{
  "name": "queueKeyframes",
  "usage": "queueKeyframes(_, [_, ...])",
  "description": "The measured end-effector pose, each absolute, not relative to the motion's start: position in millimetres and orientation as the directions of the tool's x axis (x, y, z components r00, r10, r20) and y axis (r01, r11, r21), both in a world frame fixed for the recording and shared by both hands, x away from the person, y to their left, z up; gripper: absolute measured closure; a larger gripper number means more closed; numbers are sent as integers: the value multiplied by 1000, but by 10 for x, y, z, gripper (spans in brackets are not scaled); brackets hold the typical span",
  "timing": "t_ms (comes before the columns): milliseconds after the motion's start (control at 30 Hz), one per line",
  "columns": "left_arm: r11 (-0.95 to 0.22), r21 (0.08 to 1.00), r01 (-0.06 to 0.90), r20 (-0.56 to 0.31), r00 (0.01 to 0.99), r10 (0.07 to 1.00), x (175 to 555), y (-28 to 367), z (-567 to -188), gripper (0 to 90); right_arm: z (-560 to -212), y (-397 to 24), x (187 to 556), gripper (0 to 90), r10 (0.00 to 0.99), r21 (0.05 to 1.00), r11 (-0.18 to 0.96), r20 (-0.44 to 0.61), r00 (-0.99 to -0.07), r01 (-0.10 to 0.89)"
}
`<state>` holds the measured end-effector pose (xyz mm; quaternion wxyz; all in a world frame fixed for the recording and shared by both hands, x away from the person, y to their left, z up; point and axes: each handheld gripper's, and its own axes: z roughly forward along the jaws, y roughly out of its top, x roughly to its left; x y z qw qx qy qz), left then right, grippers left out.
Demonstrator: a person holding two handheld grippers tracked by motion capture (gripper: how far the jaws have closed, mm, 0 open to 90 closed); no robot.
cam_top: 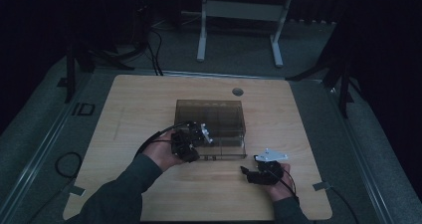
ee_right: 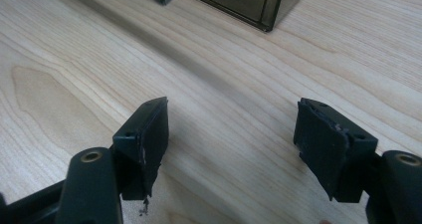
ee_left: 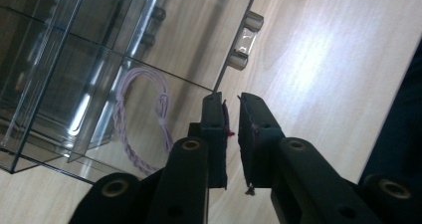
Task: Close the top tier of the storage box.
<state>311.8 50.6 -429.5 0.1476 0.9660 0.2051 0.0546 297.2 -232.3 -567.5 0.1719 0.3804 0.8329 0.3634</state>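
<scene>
A clear smoky plastic box (cam_top: 209, 115) with several compartments stands in the middle of the wooden table (cam_top: 149, 99). My left gripper (cam_top: 196, 139) hovers at its front left corner. In the left gripper view the jaws (ee_left: 232, 97) are almost together, with just a thin slit between the pads and nothing visible in it. The box's front rim (ee_left: 238, 35) runs down to the left jaw's tip. A coiled pink cable (ee_left: 142, 119) lies in one compartment. My right gripper (cam_top: 247, 174) rests low near the table's front right. Its jaws (ee_right: 231, 124) stand wide apart over bare wood.
A silvery cylindrical fitting (ee_left: 245, 39) sits on the box's front wall. The box's near corner (ee_right: 268, 15) lies ahead of the right gripper. A round cable hole (cam_top: 238, 91) is near the table's far edge, and a white desk frame (cam_top: 239, 15) stands behind.
</scene>
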Motion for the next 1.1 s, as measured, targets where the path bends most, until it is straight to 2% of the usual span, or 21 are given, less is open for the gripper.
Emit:
queueKeyframes(300, [-887,278,368,75,912,402,3107,419,-4372,899,-5675,-2323,2972,300,758,736,447,-10,-652,509])
queueKeyframes(1100, [-882,261,393,33,909,415,3157,304,-4637,900,-5676,-2324,2974,300,758,737,447,-12,-652,507])
